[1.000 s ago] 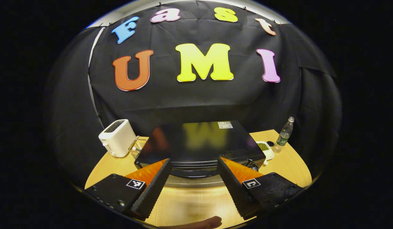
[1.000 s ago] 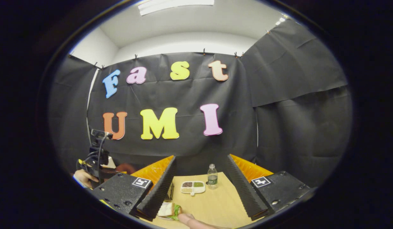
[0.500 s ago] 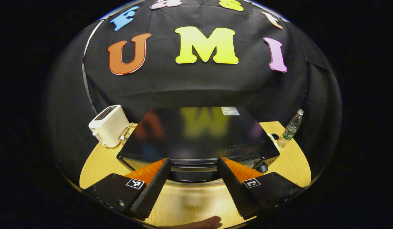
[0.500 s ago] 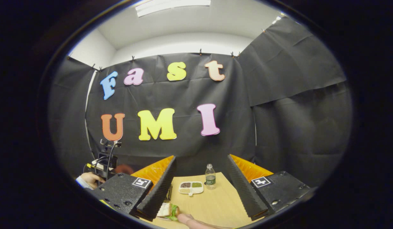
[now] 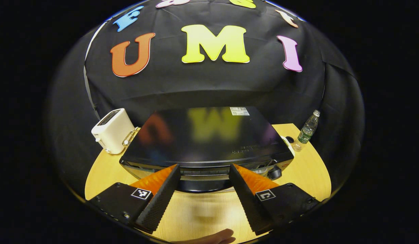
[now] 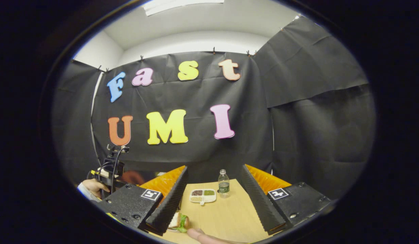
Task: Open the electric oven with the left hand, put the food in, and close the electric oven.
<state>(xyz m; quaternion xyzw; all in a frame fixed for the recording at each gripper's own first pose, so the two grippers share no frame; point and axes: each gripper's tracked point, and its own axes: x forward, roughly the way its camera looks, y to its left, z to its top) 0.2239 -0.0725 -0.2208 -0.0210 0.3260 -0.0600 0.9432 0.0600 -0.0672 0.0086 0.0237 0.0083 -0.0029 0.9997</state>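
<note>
So the glossy black boxy electric oven (image 5: 206,142) sits mid-frame on the round light wooden table (image 5: 307,169), right past the wide-open left gripper (image 5: 203,169). The sandwich with lettuce (image 6: 179,222) lies bottom-centre beside the right gripper (image 6: 213,171), also spread open.

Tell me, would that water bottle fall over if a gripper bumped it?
Probably. The bottle stands tall and narrow on the table, so it likely tips easily. It looks like clear thin plastic, so probably light and a bit squashy. Being round, it may roll once it is down.
</note>
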